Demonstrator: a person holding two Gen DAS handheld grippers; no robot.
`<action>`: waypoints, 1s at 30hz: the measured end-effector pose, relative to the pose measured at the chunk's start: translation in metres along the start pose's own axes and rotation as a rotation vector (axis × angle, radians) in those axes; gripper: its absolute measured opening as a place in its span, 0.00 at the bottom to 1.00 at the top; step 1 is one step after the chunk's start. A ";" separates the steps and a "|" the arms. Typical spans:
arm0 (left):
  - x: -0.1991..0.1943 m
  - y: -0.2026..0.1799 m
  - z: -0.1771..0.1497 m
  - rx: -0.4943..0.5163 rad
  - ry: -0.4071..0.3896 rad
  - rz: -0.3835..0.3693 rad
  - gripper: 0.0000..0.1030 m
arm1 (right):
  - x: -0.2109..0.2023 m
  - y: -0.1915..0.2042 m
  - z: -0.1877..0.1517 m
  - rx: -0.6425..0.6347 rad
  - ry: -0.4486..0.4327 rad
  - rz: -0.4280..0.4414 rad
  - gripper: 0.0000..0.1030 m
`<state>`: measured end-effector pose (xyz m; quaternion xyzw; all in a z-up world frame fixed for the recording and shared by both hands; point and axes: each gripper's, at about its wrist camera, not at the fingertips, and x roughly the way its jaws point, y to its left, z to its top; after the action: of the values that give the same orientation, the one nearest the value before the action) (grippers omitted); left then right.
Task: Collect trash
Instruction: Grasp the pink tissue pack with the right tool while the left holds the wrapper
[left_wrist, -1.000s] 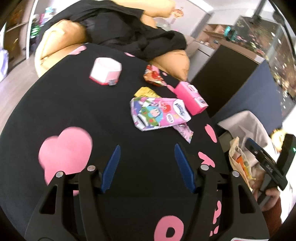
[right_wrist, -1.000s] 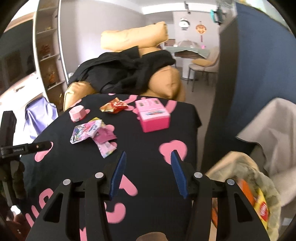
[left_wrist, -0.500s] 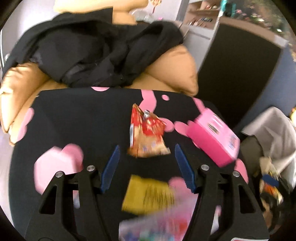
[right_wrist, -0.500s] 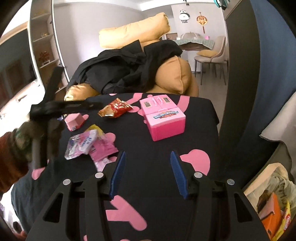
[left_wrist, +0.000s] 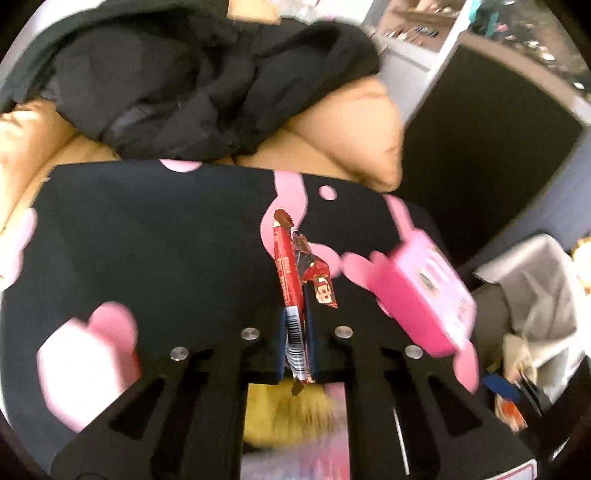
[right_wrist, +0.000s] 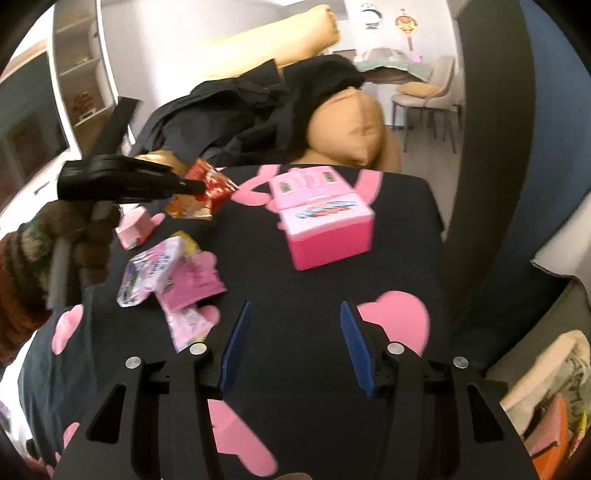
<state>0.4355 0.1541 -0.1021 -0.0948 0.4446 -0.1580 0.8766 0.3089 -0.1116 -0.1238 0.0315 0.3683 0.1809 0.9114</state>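
My left gripper (left_wrist: 297, 317) is shut on a red snack wrapper (left_wrist: 295, 266), which stands up between the jaws above the black tablecloth with pink hearts (left_wrist: 147, 236). In the right wrist view the left gripper (right_wrist: 199, 186) holds that red wrapper (right_wrist: 207, 192) at the table's far left. My right gripper (right_wrist: 293, 332) is open and empty over the cloth's near part. A colourful tissue pack (right_wrist: 155, 273), pink wrappers (right_wrist: 192, 284) and a yellow wrapper (left_wrist: 288, 413) lie on the cloth.
A pink toy box (right_wrist: 321, 218) stands mid-table, also in the left wrist view (left_wrist: 424, 291). A small pink-white box (right_wrist: 135, 229) sits at the left. A trash bag with rubbish (right_wrist: 554, 406) is at the right. An orange sofa with black clothes (right_wrist: 258, 99) is behind.
My left gripper moved forward to the red wrapper and closed on it, lifting it upright. My right gripper stayed open and shifted slightly forward.
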 end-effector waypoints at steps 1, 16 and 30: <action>-0.017 -0.001 -0.009 0.013 -0.026 -0.004 0.08 | 0.000 0.005 0.001 -0.009 -0.002 0.008 0.46; -0.123 0.070 -0.155 -0.195 0.025 -0.095 0.08 | 0.077 0.132 0.073 -0.341 0.060 0.115 0.38; -0.133 0.079 -0.192 -0.249 -0.001 -0.099 0.11 | 0.036 0.107 -0.002 -0.275 0.182 0.072 0.33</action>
<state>0.2219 0.2706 -0.1392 -0.2246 0.4552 -0.1445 0.8494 0.2986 0.0006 -0.1291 -0.0969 0.4196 0.2642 0.8630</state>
